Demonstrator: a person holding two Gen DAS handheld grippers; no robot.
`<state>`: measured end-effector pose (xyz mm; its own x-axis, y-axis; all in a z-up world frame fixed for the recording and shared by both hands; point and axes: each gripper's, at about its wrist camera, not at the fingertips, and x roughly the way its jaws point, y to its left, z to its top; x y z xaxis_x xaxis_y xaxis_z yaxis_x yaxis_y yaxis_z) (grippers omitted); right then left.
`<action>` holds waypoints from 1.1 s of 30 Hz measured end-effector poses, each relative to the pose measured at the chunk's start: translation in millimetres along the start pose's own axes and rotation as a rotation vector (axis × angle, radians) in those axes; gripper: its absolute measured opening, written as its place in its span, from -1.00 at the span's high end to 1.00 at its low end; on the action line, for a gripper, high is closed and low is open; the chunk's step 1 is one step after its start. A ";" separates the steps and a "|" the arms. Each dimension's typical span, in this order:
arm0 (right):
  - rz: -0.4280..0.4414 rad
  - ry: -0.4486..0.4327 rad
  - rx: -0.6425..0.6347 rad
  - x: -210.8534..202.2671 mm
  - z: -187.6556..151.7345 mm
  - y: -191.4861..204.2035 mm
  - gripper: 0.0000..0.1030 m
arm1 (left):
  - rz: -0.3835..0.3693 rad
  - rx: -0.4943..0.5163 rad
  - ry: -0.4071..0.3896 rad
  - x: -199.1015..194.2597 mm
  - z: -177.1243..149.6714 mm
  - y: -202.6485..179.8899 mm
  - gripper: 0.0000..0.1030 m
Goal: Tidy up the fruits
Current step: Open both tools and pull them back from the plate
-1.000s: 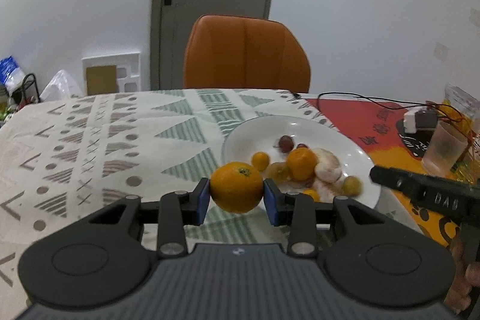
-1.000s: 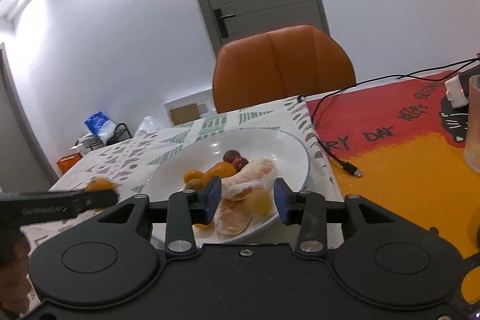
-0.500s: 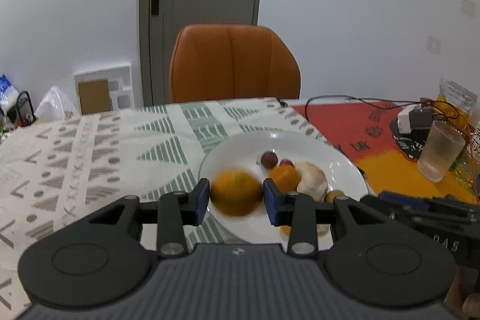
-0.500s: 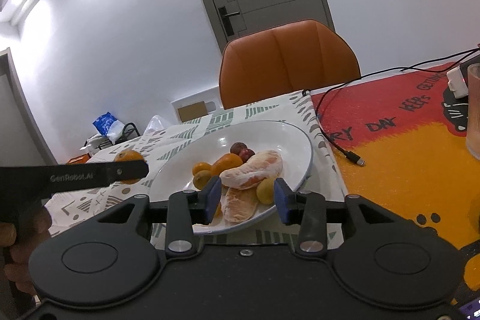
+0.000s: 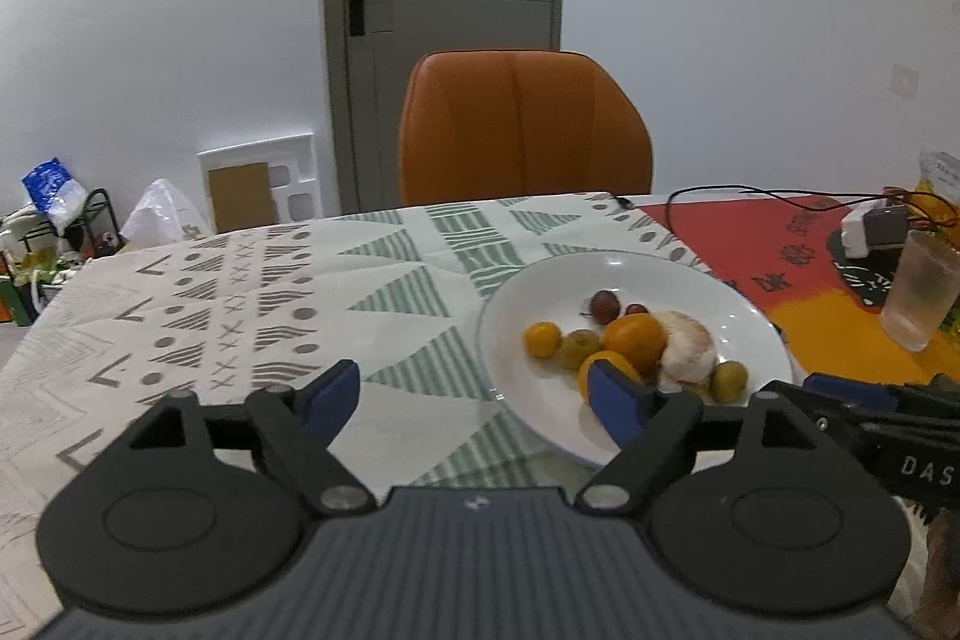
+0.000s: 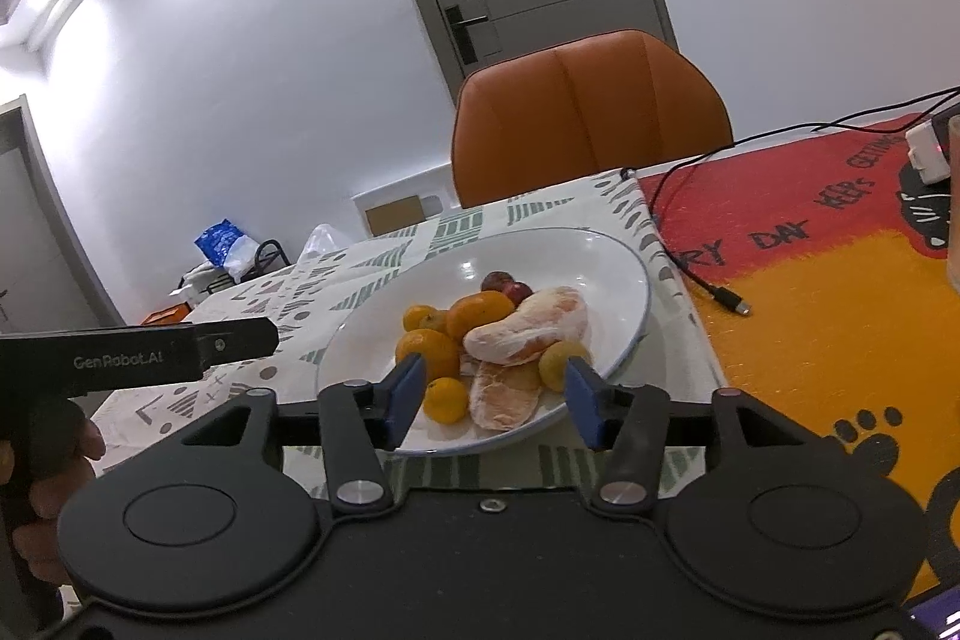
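A white plate (image 5: 630,262) (image 6: 600,250) on the patterned cloth holds several oranges, two dark grapes (image 5: 605,304), small yellow-green fruits and peeled pomelo pieces (image 6: 528,325). My left gripper (image 5: 474,400) hangs at the plate's near left rim. Its jaws are opening wide and nothing is between them. An orange (image 5: 603,363) (image 6: 426,349) lies in the plate just beyond its right fingertip. My right gripper (image 6: 493,400) hovers at the plate's near edge with its jaws opening. A small orange (image 6: 445,399) and a pomelo piece (image 6: 504,391) show between the pads, untouched.
An orange chair (image 5: 522,130) stands behind the table. On the red and yellow mat (image 6: 840,280) lie a black cable (image 6: 708,280), a white charger (image 5: 870,226) and a frosted glass (image 5: 918,292). A hand (image 6: 54,460) holds the left gripper.
The left gripper carried its orange over the plate and opened; the orange now lies among the other fruit. The right gripper's jaws have widened in place.
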<state>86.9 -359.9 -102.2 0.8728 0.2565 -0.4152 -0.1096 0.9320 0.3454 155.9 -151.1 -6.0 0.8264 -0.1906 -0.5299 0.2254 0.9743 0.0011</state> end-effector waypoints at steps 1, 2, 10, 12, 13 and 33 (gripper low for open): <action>0.002 -0.001 -0.002 -0.4 0.1 1.3 -0.13 | 0.007 -0.003 0.001 -1.3 -0.1 2.5 -0.64; 0.004 -0.002 -0.004 -1.1 0.3 3.2 -0.18 | 0.012 -0.007 0.002 -3.2 -0.8 4.9 -0.66; 0.017 -0.013 -0.019 -7.3 1.9 15.1 -0.61 | 0.047 -0.027 -0.003 -19.9 -7.0 20.3 -0.82; 0.019 -0.019 -0.023 -9.3 1.6 18.2 -0.76 | 0.050 -0.032 -0.003 -24.4 -8.2 23.3 -0.84; 0.018 -0.022 -0.025 -10.6 1.0 19.8 -0.82 | 0.053 -0.038 -0.003 -27.1 -9.1 25.3 -0.84; 0.029 -0.002 -0.055 -30.5 -5.6 49.4 -1.00 | 0.079 -0.094 0.003 -79.3 -25.4 55.6 -0.89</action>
<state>52.2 -320.2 -77.2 0.8699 0.2834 -0.4037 -0.1609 0.9367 0.3109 89.8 -78.7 14.6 0.8381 -0.1122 -0.5338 0.1100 0.9933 -0.0361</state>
